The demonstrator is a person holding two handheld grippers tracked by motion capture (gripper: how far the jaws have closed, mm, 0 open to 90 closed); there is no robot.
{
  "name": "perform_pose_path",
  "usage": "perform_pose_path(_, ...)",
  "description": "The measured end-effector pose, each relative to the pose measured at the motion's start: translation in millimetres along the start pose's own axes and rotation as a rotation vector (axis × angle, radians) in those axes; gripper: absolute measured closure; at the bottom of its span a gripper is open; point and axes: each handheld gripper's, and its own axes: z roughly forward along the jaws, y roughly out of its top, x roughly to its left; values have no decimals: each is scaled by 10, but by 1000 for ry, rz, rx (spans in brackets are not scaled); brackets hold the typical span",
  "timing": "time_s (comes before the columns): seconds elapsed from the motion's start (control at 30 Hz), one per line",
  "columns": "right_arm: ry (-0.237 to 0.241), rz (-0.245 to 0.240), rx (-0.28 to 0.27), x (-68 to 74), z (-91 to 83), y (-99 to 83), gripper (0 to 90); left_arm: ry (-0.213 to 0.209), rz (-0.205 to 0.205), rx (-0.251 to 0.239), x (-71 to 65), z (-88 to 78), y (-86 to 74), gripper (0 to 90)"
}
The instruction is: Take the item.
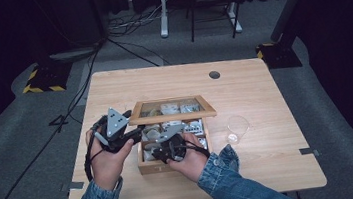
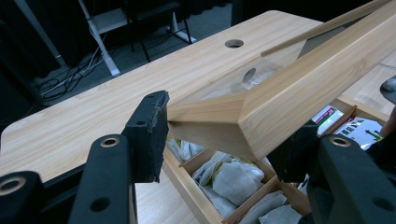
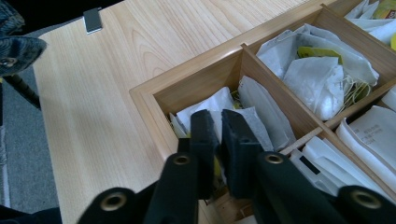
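Observation:
A wooden tea box [image 1: 172, 166] lies open near the table's front, its compartments full of white tea bags [image 3: 317, 70]. Its glass-paned lid [image 1: 171, 115] stands tilted up. My left gripper [image 1: 135, 132] is shut on the lid's left corner. In the left gripper view the lid's wooden frame [image 2: 303, 84] sits wedged between the jaws of the left gripper [image 2: 224, 126]. My right gripper [image 1: 163, 154] reaches into the box's near left compartment. There the right gripper [image 3: 219, 116] has its jaws almost together, pinching a white tea bag [image 3: 217, 103].
A clear glass cup [image 1: 237, 128] stands on the table right of the box. A round cable hole [image 1: 214, 74] is at the table's far edge. Behind the table are cables and a desk frame on the floor.

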Motion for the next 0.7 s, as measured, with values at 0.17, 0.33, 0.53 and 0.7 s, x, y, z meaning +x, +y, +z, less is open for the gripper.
perform_pose_path(0.17, -4, -6, -18, -7, -51, 19, 899, 4, 2, -2, 0, 0, 3, 456)
perform_pose_path(0.33, -11, -8, -42, -11, -138, 48, 899, 7, -3, -15, 11, 10, 14, 456)
perform_pose_path(0.53, -31, -11, -85, -31, -287, 87, 900, 6, -5, -16, 13, 15, 24, 457)
perform_pose_path(0.7, -37, -18, -108, -28, -425, 110, 900, 3, -4, -18, 22, 18, 25, 456)
